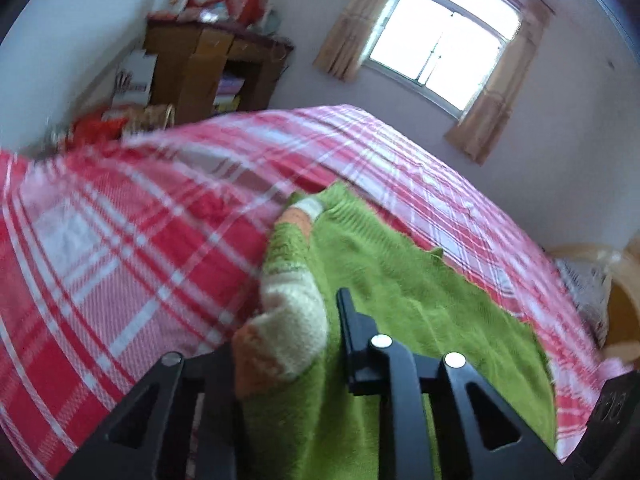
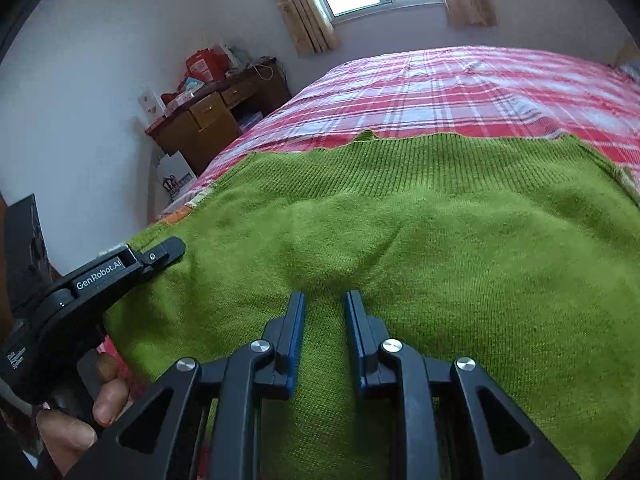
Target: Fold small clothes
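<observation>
Sweater [image 2: 440, 240] on the bed, one sleeve [image 1: 292, 312] in the left jaws

I count one green knitted sweater, spread flat across one bed under a red, pink and white checked cover [image 1: 120, 220]; its ribbed hem lies at the far side from my two grippers.

The left gripper [image 2: 168, 250] sits at the sweater's left edge; one hand [image 2: 80, 420] shows on its handle in the right wrist view. From the left wrist view I see one striped sleeve, green, cream and orange, rising from the cover and bunched between the jaws. It hides one finger, and the other finger [image 1: 348, 320] stands close against the cloth; the jaws look drawn in narrow and pinched on that sleeve.

The right gripper [image 2: 325, 296] rests over the middle of the sweater's body; its two blue-padded fingers stand nearly together with a slim gap. The knit puckers just ahead of the tips; whether a fold is nipped there I cannot tell.

Beyond the bed I count one window [image 1: 440, 40] with two beige curtains [image 2: 304, 12], and one brown wooden desk [image 2: 208, 120] piled with boxes against the wall.
</observation>
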`<state>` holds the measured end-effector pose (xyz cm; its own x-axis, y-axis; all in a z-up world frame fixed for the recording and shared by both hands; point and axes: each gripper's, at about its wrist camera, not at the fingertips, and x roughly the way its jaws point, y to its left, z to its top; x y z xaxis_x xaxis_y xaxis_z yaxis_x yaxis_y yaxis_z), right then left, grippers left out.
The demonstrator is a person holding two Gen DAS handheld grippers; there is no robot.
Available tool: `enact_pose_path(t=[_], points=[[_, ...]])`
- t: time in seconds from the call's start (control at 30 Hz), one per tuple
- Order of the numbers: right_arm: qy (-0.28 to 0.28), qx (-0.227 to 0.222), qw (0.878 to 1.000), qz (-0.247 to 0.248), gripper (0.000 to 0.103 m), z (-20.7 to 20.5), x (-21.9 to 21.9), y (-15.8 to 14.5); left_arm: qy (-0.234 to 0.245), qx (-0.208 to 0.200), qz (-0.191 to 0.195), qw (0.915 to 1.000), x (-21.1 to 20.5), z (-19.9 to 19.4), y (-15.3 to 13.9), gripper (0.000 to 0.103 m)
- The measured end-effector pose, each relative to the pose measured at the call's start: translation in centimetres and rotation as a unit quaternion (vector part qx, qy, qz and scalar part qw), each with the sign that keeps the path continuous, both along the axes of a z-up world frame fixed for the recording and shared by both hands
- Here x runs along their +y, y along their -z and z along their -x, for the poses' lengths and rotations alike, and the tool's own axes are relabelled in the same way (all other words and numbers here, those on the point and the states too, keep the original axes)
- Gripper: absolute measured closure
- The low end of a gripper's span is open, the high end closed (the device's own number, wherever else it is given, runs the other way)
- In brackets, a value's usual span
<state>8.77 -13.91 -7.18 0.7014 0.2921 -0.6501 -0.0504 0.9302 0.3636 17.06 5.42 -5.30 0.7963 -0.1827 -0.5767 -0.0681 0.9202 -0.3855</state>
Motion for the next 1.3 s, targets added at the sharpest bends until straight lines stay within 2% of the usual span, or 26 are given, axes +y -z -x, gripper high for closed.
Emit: enact_pose_path(t=[0.13, 0.2, 0.33, 0.5, 0.57, 0.67, 0.73, 0.8, 0.83, 0.87, 0.93, 1.0, 1.13, 1.23, 1.3], points=[[0.027, -0.021, 0.998, -0.055, 0.081, 1.9, -2.4, -1.6, 0.035, -0.041, -0.061, 0.9967, -3.0, 0.6, -2.7, 0.081], [0.045, -0.027, 0.998, -0.046, 0.08, 2.7, -3.5, -2.5, 0.057, -0.057, -0.082, 0.9934, -4.6, 1.1, -3.7, 0.082], [0.081, -0.03, 0.995, -0.043, 0.079, 4.4, -7.4, -3.5, 0.122, -0.081, -0.132, 0.9803, -9.3, 2.5, -4.7, 0.083], [0.12, -0.009, 0.992, -0.047, 0.079, 5.6, -11.8, -2.5, 0.184, -0.083, -0.176, 0.9634, -14.3, 4.1, -3.9, 0.084], [0.128, 0.001, 0.99, -0.057, 0.079, 5.9, -13.1, -1.9, 0.207, -0.075, -0.195, 0.9559, -15.9, 4.3, -2.9, 0.084], [0.12, 0.011, 0.99, -0.076, 0.079, 5.9, -13.9, -1.2, 0.222, -0.051, -0.214, 0.9499, -17.3, 4.3, -1.3, 0.084], [0.111, 0.015, 0.99, -0.082, 0.078, 5.6, -14.1, -1.5, 0.225, -0.039, -0.213, 0.95, -17.3, 4.2, -0.5, 0.084], [0.095, 0.018, 0.987, -0.131, 0.053, 4.6, -14.7, -2.2, 0.226, -0.04, -0.197, 0.9531, -16.7, 4.1, -0.7, 0.084], [0.086, 0.015, 0.983, -0.16, 0.026, 4.0, -14.9, -2.5, 0.227, -0.038, -0.183, 0.9559, -16.3, 3.9, -0.7, 0.084], [0.075, 0.009, 0.98, -0.186, 0.016, 2.9, -15.0, -2.9, 0.227, -0.035, -0.175, 0.9574, -16.1, 3.9, -0.6, 0.084], [0.047, 0.01, 0.98, -0.192, 0.016, 0.3, -14.4, -3.7, 0.226, -0.033, -0.16, 0.9603, -15.6, 4.0, -0.6, 0.084], [0.018, 0.023, 0.987, -0.161, 0.016, -2.5, -12.7, -4.1, 0.227, -0.034, -0.153, 0.9613, -15.7, 4.0, -0.4, 0.084], [-0.022, 0.093, 0.988, -0.122, 0.016, -7.9, -9.8, -2.2, 0.229, -0.032, -0.135, 0.9637, -15.5, 4.0, -0.3, 0.084], [-0.061, 0.103, 0.987, -0.107, 0.016, -10.2, -7.9, -1.8, 0.231, -0.031, -0.124, 0.9644, -15.3, 4.0, -0.3, 0.084], [-0.08, 0.087, 0.991, -0.066, 0.039, -11.1, -6.3, -2.4, 0.233, -0.029, -0.111, 0.9656, -14.9, 3.8, -0.3, 0.084]])
